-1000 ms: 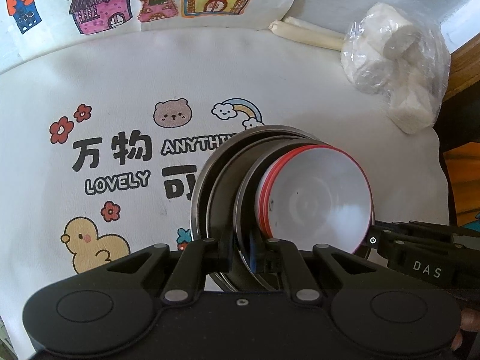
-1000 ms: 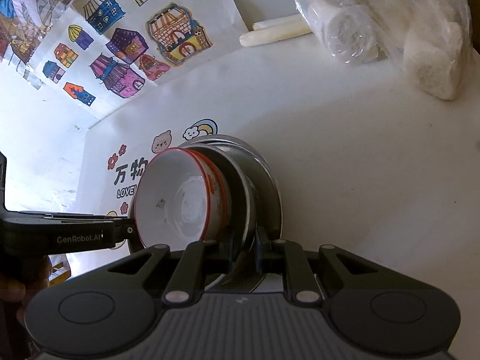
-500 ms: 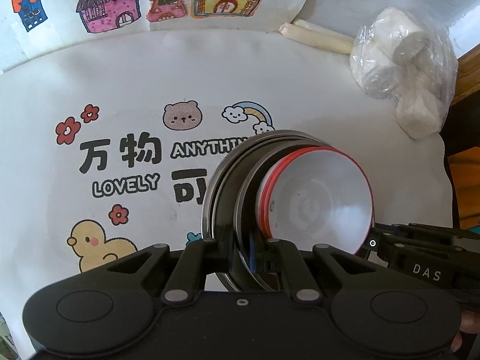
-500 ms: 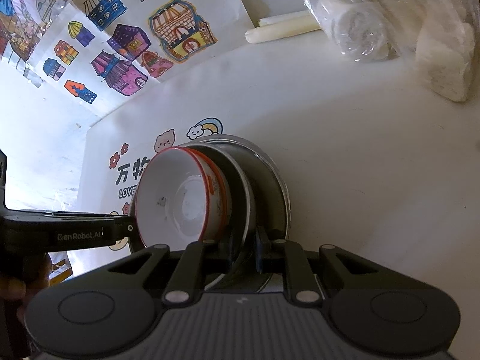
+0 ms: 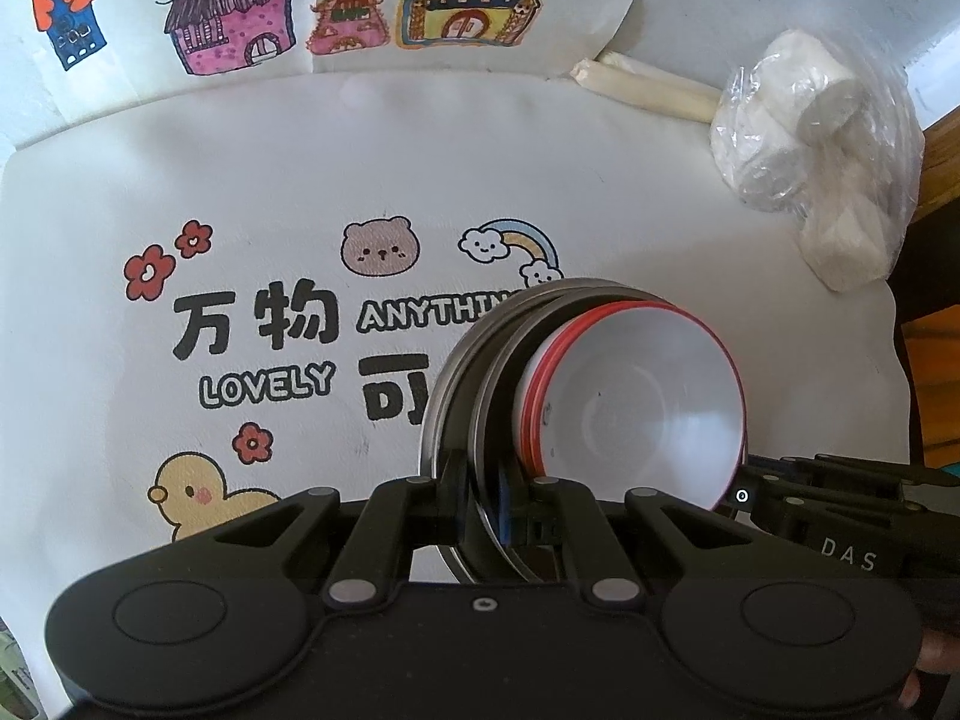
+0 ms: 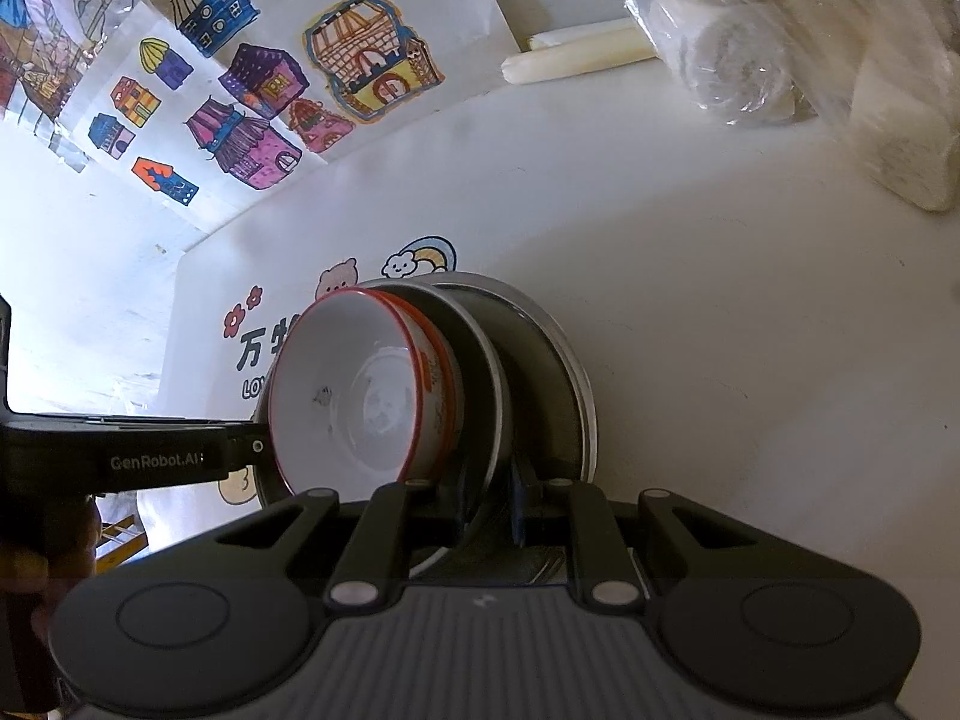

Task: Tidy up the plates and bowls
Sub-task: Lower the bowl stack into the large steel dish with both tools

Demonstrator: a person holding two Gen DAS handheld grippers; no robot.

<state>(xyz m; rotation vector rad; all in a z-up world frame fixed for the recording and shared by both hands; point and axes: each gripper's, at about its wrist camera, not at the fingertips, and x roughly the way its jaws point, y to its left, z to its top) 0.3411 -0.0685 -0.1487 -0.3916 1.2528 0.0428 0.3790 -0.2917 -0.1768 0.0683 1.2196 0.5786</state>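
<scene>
Both grippers tilt steeply downward, side by side. The left gripper (image 5: 483, 510) has its jaws nearly together, pinching a thin rim; the right gripper (image 6: 489, 504) likewise clamps narrowly

Bagged rolls (image 5: 822, 162) far right, candles (image 5: 648, 87) at back; tablecloth (image 5: 180, 180) left bare.

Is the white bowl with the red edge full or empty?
Empty. The white bowl shows its bare inside, with only a small dark speck, as it sits nested in the metal plates.
</scene>
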